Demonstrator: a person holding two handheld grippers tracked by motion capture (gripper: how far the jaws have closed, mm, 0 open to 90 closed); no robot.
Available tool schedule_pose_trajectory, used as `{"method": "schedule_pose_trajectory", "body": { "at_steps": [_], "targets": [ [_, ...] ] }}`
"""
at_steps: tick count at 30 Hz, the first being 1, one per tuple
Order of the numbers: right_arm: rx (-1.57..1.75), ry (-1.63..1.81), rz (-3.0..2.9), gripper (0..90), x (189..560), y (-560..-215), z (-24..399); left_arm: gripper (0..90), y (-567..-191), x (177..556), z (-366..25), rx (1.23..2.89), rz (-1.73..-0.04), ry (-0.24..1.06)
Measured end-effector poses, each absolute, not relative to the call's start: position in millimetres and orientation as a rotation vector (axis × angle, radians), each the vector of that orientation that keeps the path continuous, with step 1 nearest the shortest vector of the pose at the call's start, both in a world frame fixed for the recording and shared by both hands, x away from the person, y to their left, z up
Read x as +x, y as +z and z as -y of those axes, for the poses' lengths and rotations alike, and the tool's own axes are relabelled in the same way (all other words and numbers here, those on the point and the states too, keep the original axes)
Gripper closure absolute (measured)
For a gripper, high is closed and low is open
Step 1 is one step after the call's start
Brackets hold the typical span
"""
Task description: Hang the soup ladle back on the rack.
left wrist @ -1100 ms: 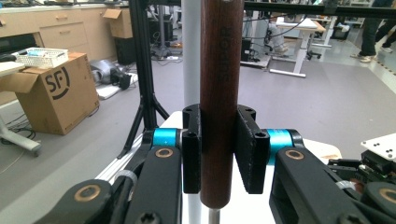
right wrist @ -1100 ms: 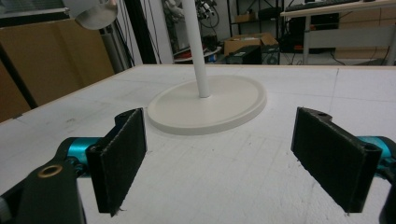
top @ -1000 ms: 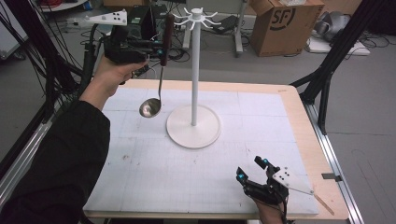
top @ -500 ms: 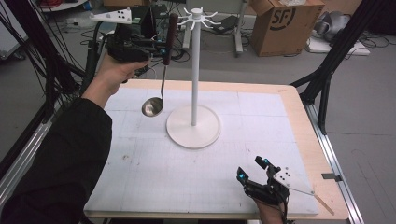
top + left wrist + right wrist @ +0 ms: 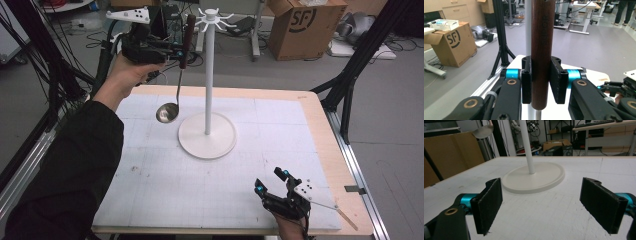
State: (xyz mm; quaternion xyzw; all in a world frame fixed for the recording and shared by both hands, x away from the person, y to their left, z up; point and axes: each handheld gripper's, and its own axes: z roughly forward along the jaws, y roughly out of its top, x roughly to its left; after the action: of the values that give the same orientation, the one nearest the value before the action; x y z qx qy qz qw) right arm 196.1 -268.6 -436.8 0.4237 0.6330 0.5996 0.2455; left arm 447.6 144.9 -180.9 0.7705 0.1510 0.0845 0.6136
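Raised and shifted right since the earlier frames: ladle (image 5: 179,75), now hanging beside the rack's hooked top. Table (image 5: 280,105), white mat. Hook rack (image 5: 208,80), white pole on round base, centre. Left gripper (image 5: 172,50), far left, held high, clamped on the ladle's dark wooden handle (image 5: 542,50). Right gripper (image 5: 272,182), near right, low over the mat, jaws spread apart, holding nothing.

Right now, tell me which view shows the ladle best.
The high view: the whole ladle hangs from the left gripper beside the stand. The left gripper view shows its wooden handle clamped close up; the right gripper view catches the bowl.
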Motion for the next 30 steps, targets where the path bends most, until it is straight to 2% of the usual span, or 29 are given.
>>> {"method": "schedule_pose_trajectory", "body": {
  "at_steps": [30],
  "targets": [
    [1.155,1.639,-1.716,17.2,195.8,-436.7,270.7,73.2,-197.0,456.5,-133.4,1.702,-0.351,0.201]
  ]
}}
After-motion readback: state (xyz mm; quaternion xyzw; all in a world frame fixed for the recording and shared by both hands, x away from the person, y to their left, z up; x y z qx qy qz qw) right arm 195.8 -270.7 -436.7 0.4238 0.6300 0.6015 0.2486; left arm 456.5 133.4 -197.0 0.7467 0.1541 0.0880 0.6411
